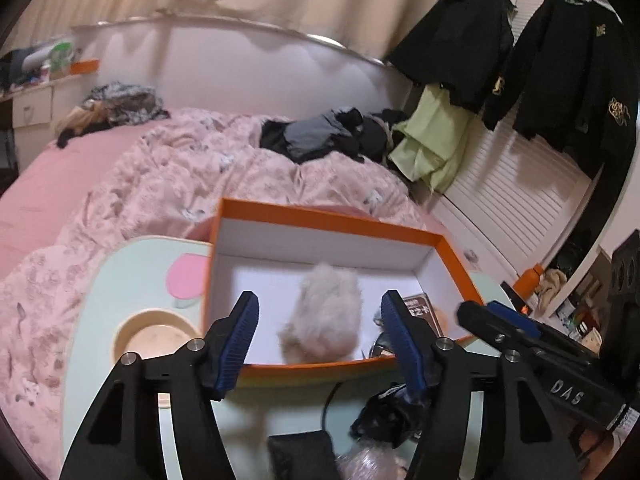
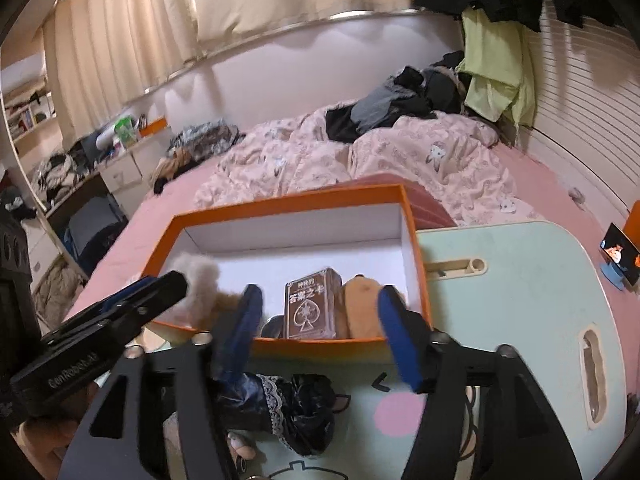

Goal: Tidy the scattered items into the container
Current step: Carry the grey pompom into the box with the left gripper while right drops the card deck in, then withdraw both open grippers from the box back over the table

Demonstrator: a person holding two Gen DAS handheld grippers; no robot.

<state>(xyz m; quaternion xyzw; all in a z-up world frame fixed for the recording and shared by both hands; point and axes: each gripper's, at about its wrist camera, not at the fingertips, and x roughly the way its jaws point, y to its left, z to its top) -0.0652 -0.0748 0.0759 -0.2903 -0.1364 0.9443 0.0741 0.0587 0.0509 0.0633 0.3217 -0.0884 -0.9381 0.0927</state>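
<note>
An orange box with a white inside point(image 1: 320, 216) point(image 2: 288, 200) stands on a pale green lap table point(image 1: 120, 280) point(image 2: 520, 264). A fluffy beige toy point(image 1: 324, 312) point(image 2: 200, 276) lies in it, between the fingers of my open, empty left gripper point(image 1: 322, 312). A brown card box point(image 2: 312, 308) point(image 1: 420, 308) and a tan plush point(image 2: 362, 304) also lie inside. My right gripper point(image 2: 318, 320) is open and empty over the box's near wall. A black lace-trimmed doll point(image 2: 296, 412) point(image 1: 392, 412) lies on the table in front of the box.
The table sits on a bed with a pink duvet point(image 1: 200, 168). Dark clothes point(image 1: 332, 136) are piled on the bed. Black jackets point(image 1: 560, 60) hang at the right. A small phone stand point(image 2: 620, 256) sits on the table's right edge. A black pouch point(image 1: 300, 452) lies near me.
</note>
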